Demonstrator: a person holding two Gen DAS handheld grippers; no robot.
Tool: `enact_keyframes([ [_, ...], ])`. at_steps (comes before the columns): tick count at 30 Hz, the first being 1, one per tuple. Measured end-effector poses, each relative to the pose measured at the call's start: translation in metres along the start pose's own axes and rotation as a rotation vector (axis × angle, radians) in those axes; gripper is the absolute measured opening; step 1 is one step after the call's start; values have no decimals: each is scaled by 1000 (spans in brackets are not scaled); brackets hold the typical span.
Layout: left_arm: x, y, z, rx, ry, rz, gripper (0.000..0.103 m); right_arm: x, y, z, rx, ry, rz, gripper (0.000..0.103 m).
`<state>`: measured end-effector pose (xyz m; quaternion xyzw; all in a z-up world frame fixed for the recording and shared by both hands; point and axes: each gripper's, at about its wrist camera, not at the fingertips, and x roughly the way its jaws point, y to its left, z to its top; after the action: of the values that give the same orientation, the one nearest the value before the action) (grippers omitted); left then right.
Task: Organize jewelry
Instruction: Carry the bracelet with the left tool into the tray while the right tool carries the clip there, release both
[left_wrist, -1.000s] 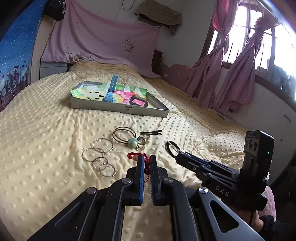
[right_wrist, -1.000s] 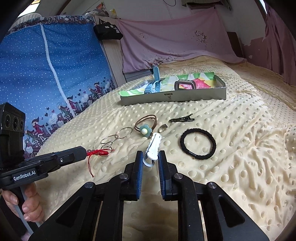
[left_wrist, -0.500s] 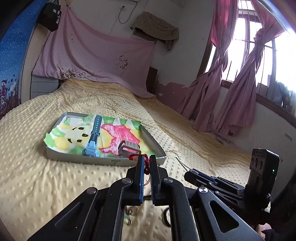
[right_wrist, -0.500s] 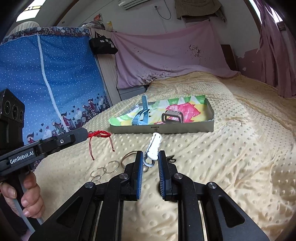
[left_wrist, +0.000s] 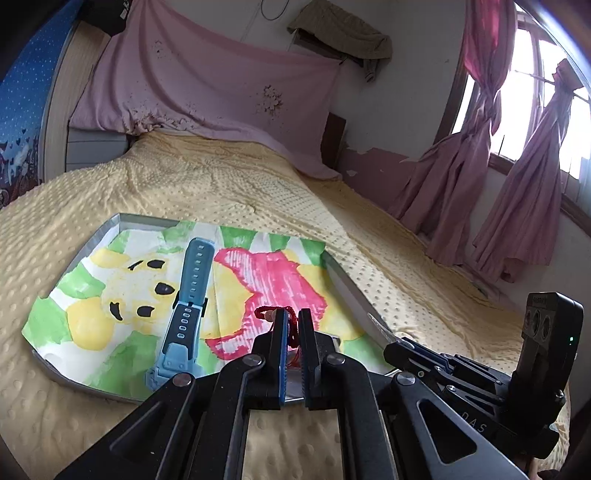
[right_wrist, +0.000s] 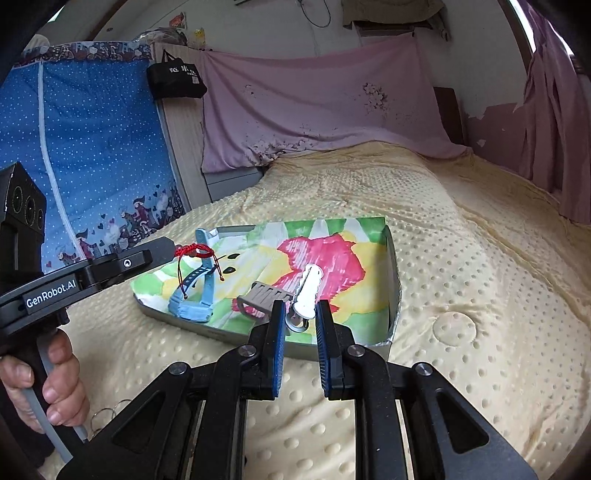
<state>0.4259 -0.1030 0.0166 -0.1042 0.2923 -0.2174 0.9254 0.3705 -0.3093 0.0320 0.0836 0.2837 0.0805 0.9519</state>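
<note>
A shallow grey tray (left_wrist: 101, 236) (right_wrist: 395, 280) lined with a bright painted sheet lies on the yellow bed. In it lie a light blue watch (left_wrist: 186, 295) (right_wrist: 201, 291) and a grey clip-like piece (right_wrist: 260, 295). My left gripper (left_wrist: 291, 314) (right_wrist: 173, 251) is shut on a red string bracelet (left_wrist: 271, 314) (right_wrist: 194, 253), which hangs above the tray's near left part. Over the tray's near edge, my right gripper (right_wrist: 301, 306) (left_wrist: 386, 334) is shut on a white hair clip (right_wrist: 308, 291) that sticks forward from its jaws.
The bumpy yellow bedspread (right_wrist: 480, 295) spreads around the tray. Several thin metal rings (right_wrist: 110, 410) lie near the bottom left in the right wrist view, by a hand (right_wrist: 48, 380) on the left gripper's handle. A blue patterned panel (right_wrist: 85, 147) stands left, pink curtains (left_wrist: 517, 184) right.
Both grippers have moved forward from the loose jewelry toward the tray, carrying the red bracelet and the white clip. The tray now looks much closer; the rings and hair ties have dropped behind.
</note>
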Motion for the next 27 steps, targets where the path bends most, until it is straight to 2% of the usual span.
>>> enact_keyframes([
  [7,28,11,-10,-7,122,53,6,47,-14,-8,54,88,-4,14],
  [11,33,10,-16,5,157,79,7,61,-13,-14,42,122,-13,14],
  [17,32,6,-23,19,174,110,7,66,-8,-13,26,144,-30,15],
  [23,23,4,-25,15,150,118,8,60,-10,-13,26,136,-33,16],
  [25,20,2,-25,17,142,115,13,53,-13,-14,22,119,-48,21],
  [26,18,0,-25,21,135,113,17,49,-13,-15,24,108,-54,30],
  [27,16,-2,-25,24,125,116,28,45,-15,-15,28,97,-60,34],
])
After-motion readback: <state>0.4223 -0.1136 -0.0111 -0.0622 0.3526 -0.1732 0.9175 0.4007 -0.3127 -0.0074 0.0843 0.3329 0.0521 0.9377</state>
